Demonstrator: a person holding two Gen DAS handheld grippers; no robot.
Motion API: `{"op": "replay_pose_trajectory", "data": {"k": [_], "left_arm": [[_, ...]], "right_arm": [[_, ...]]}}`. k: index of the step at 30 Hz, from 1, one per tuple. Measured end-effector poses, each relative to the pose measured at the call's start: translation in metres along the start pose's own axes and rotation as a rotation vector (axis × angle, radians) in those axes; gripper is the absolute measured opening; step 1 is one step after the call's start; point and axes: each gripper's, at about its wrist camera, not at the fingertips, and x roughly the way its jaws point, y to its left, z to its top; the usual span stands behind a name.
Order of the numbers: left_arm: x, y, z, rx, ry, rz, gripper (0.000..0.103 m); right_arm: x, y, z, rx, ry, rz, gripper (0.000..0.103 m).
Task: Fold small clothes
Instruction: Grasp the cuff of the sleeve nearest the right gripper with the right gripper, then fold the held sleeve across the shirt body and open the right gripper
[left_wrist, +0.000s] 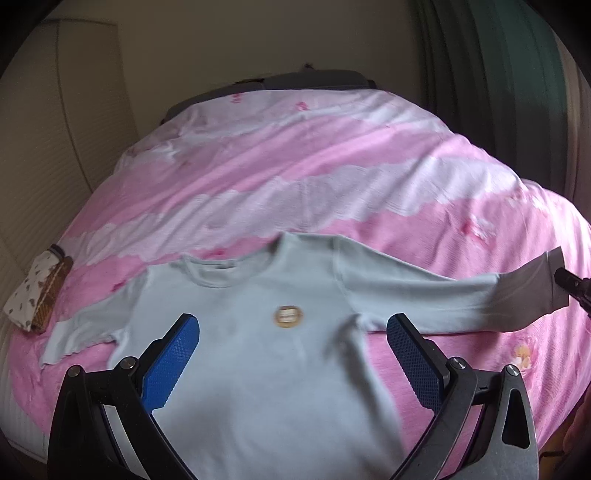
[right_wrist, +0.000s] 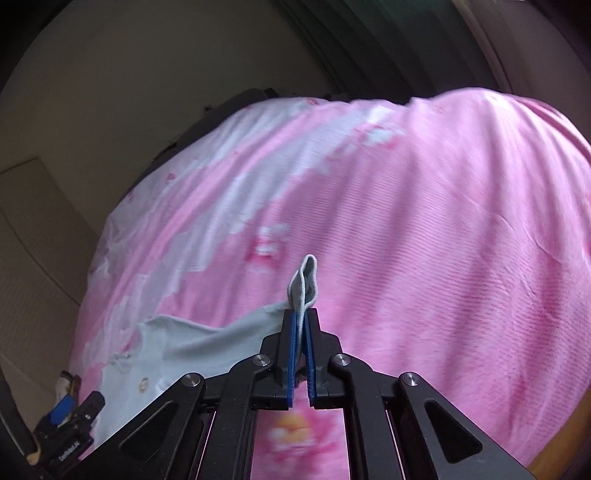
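A pale blue long-sleeved shirt (left_wrist: 258, 332) with a small round badge (left_wrist: 289, 316) lies front up on the pink bed cover (left_wrist: 332, 166). My left gripper (left_wrist: 291, 332) is open and empty, its blue pads either side of the shirt's chest, just above it. My right gripper (right_wrist: 302, 317) is shut on the cuff (right_wrist: 304, 284) of the shirt's right-hand sleeve (left_wrist: 461, 295), holding it stretched out sideways. The right gripper's tip (left_wrist: 570, 286) shows at the right edge of the left wrist view. The shirt (right_wrist: 155, 354) also shows at lower left in the right wrist view.
A folded patterned cloth with a brown item (left_wrist: 38, 295) lies at the bed's left edge. A wall stands to the left, a dark green curtain (left_wrist: 498, 74) at the back right. The left gripper (right_wrist: 70, 417) shows at lower left in the right wrist view.
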Motion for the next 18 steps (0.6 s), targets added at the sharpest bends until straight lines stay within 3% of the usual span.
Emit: {"op": "replay_pose_trajectory", "data": {"k": [8,18], "left_arm": [[-0.017,0.099,-0.004,-0.101,-0.011,0.059,0.103],[-0.033,0.231,-0.023,-0.201,-0.017,0.173,0.103]], "right_arm": [[-0.007,0.112,-0.010,-0.131,-0.022,0.077,0.006],[0.030,0.268,-0.053,-0.306,-0.005,0.201,0.006]]}}
